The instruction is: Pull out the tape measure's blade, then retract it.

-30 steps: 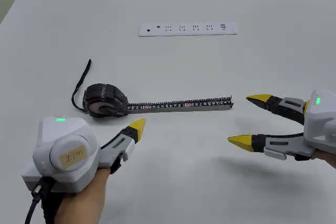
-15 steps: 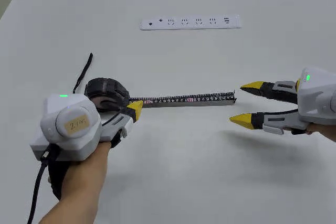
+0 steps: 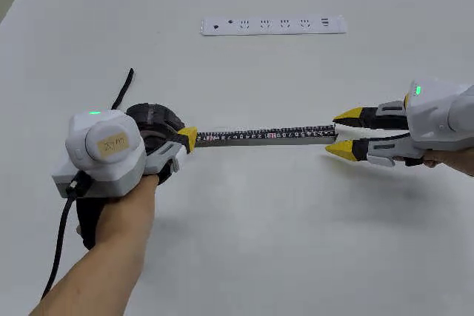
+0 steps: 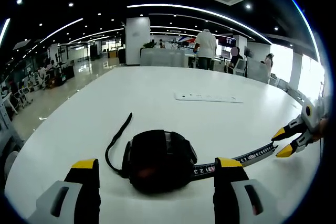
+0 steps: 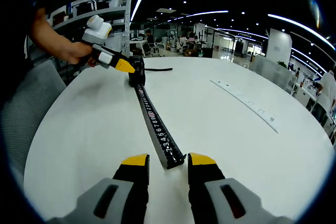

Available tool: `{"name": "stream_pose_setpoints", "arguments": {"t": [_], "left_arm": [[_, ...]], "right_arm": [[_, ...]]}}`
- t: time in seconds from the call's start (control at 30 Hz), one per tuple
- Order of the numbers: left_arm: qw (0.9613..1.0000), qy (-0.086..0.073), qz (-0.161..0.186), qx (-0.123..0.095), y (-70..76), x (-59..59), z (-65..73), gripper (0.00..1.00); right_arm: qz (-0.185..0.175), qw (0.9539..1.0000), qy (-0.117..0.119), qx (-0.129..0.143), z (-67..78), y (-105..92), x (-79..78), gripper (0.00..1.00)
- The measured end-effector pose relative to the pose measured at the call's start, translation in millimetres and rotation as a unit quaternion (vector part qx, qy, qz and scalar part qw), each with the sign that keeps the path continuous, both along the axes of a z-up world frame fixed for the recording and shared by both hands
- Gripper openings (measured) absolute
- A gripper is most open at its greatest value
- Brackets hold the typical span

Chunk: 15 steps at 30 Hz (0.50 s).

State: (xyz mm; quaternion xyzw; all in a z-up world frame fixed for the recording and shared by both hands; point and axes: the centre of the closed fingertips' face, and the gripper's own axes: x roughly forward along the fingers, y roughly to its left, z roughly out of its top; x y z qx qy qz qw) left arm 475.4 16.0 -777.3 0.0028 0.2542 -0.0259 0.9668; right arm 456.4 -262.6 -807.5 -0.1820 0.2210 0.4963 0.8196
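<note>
— Both grippers have been brought in since a second ago: the left gripper (image 4: 156, 163) has been carried up from 7 o'clock to the case (image 3: 152, 127), and the right gripper (image 3: 342, 132) has been moved in from 3 o'clock to the free end of the blade (image 3: 263, 136).
— How are the fingers held?
— On the left, the fingers (image 4: 84, 182) are spread wide and set either side of the case. Gaps are seen on both sides in the left gripper view, so nothing is gripped. On the right, the fingers (image 5: 135, 169) are narrowed to a small gap, with the blade's tip lying between them; no contact can be made out.
— And where are case and blade found?
— They are laid on the white counter (image 3: 296, 242), case toward 9 o'clock, blade drawn out flat toward 3 o'clock, strap (image 3: 123, 88) trailed toward 11 o'clock. A power strip (image 3: 274, 25) is seen at 12 o'clock, well apart.
</note>
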Motion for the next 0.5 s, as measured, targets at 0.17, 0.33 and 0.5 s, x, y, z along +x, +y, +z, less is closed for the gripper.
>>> {"name": "stream_pose_setpoints", "arguments": {"t": [0.17, 0.33, 0.5], "left_arm": [[1.0, 0.001, 0.001, 0.0, 0.5, 0.6, -0.6, 0.8], [0.9999, 0.008, 0.005, -0.005, 0.8, 3.6, -4.6, 0.79], [0.9995, 0.028, -0.002, -0.014, -10.2, 11.2, -16.6, 0.7]], "right_arm": [[0.001, 1.0, 0.0, 0.0, -0.4, 0.1, 0.5, 0.23], [0.002, 1.0, 0.003, -0.005, -3.9, -0.6, 4.7, 0.18], [0.006, 0.9999, 0.008, -0.012, -14.0, 0.6, 13.6, 0.15]]}}
